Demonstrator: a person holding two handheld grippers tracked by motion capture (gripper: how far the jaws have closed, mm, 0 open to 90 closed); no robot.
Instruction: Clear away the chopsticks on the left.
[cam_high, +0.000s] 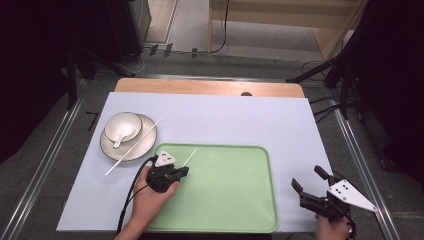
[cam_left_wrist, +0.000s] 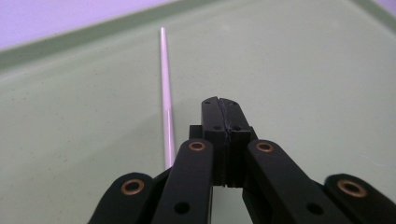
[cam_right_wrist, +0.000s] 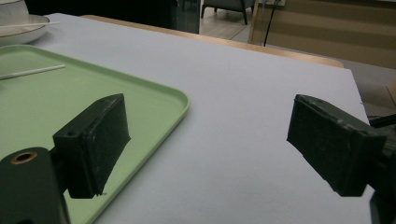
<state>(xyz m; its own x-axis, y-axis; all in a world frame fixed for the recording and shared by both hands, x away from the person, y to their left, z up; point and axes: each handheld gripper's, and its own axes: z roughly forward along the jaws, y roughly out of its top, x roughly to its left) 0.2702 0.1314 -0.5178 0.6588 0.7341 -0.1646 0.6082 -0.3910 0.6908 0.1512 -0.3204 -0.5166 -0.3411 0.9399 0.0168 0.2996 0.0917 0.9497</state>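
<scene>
Resting over the green tray (cam_high: 235, 200), the left gripper (cam_left_wrist: 219, 105) is keeping its fingers (cam_left_wrist: 211, 114) pressed flat together with nothing between them. A white chopstick (cam_left_wrist: 166, 93) is lying on the tray just beside those fingers, at their left, apart from the pads. Off the tray's right edge, the right gripper (cam_right_wrist: 205, 144) is holding its fingers (cam_right_wrist: 95, 140) spread wide, gripping nothing

I count two white chopsticks (cam_high: 132, 146), one (cam_high: 190, 157) lying just ahead of my left hand-held gripper (cam_high: 184, 171); one green tray (cam_high: 240, 210); one plate (cam_high: 107, 148); one bowl (cam_high: 124, 125); perhaps one spoon (cam_high: 120, 138).
</scene>
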